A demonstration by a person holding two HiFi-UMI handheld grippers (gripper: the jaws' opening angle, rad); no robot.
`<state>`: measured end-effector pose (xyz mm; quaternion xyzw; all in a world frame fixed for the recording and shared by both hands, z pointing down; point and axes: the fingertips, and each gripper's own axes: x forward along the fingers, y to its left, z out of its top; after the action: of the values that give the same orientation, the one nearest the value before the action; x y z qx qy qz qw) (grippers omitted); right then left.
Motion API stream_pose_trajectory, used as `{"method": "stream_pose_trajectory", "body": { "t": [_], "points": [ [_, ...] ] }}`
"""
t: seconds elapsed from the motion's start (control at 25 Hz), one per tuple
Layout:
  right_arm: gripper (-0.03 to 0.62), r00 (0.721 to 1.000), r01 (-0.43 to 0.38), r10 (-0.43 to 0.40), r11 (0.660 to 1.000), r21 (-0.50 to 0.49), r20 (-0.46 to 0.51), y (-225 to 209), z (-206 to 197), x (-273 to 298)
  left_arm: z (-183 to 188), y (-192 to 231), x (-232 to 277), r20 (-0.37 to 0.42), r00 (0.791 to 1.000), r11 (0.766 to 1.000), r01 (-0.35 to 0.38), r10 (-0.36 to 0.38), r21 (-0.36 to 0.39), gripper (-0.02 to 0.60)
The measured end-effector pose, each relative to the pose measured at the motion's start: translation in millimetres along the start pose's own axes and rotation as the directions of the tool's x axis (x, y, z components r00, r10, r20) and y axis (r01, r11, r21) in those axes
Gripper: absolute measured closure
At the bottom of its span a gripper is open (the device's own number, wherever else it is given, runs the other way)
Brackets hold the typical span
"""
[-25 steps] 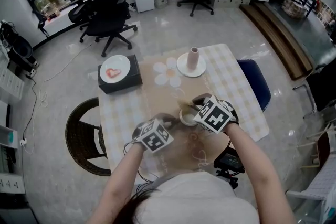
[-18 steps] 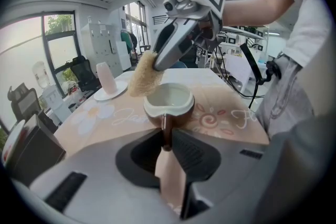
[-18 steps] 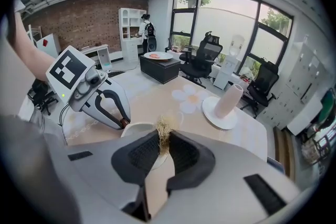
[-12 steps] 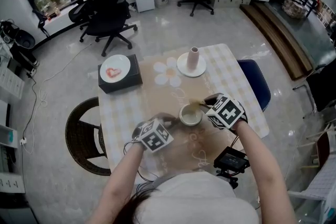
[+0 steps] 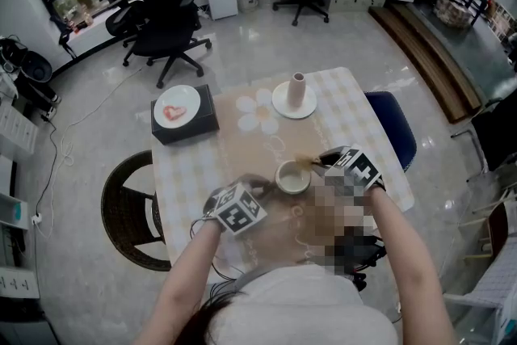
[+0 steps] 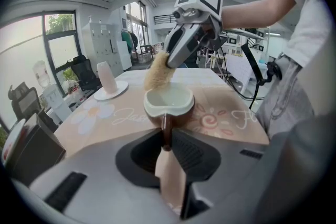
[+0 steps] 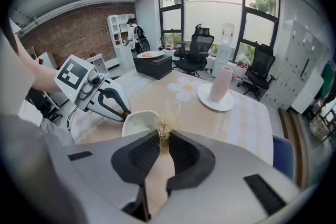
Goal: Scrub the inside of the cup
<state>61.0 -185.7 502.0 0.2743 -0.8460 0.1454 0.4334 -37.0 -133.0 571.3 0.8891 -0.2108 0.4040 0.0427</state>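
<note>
Cup (image 5: 292, 178) on table (image 5: 355, 113) between left tool (image 5: 266, 185), right tool (image 5: 317, 162).

Head view looks steeply down on the table (image 5: 347, 105); both gripper views (close, low) share the cup (image 5: 292, 178)

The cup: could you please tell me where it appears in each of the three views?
Head view: the cup sits just below centre.
Left gripper view: cup at centre, its handle between the jaws.
Right gripper view: cup left of centre, beside the scrubber in the jaws.
Shared landmark: the pink vase, beyond the cup in all three.
</note>
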Motion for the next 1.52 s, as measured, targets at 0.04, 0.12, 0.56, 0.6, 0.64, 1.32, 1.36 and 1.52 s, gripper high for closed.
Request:
{"method": "stream_pose_trajectory", "body": {
  "t": [0.04,0.12,0.56,0.6,0.64,1.32,1.36,1.52],
  "points": [
    [0.539,1.0,-0.008,0.008,1.0,0.007,0.0,0.4,-1.1,-1.2,0.2,-0.1,-0.1,0.0,1.0,1.0,0.0,0.0,-0.001,0.514],
    [0.539,1.0,-0.03,0.03,0.999,0.024,-0.001,1.6,-3.7,-4.2,0.5,-0.3,-0.3,0.001,1.0,1.0,-0.001,0.001,-0.002,0.514],
    [0.539,0.993,-0.114,0.114,0.99,0.082,0.006,12.7,-24.0,-20.9,-0.7,0.5,1.7,0.005,1.0,1.0,-0.011,0.011,-0.002,0.514],
    [0.539,0.992,-0.123,0.123,0.989,0.084,0.008,14.9,-25.8,-21.9,-0.9,0.7,2.0,0.007,1.0,1.0,-0.013,0.013,-0.004,0.514],
    [0.539,0.991,-0.132,0.131,0.988,0.083,0.009,17.3,-27.6,-23.0,-1.2,0.7,2.1,0.009,1.0,1.0,-0.013,0.013,-0.008,0.514],
    [0.539,0.963,-0.269,0.269,0.963,0.028,0.014,56.4,-46.1,-38.3,-1.2,1.1,2.0,0.019,1.0,0.999,-0.018,0.019,-0.035,0.514],
    [0.539,0.959,-0.282,0.282,0.959,0.025,0.016,59.9,-46.4,-38.3,-1.6,1.4,2.1,0.02,1.0,0.999,-0.016,0.017,-0.039,0.514],
    [0.539,0.946,-0.323,0.322,0.946,0.014,0.025,70.2,-45.4,-37.7,-1.7,2.3,2.1,0.049,0.999,0.995,0.001,0.003,-0.097,0.514]
  ]
}}
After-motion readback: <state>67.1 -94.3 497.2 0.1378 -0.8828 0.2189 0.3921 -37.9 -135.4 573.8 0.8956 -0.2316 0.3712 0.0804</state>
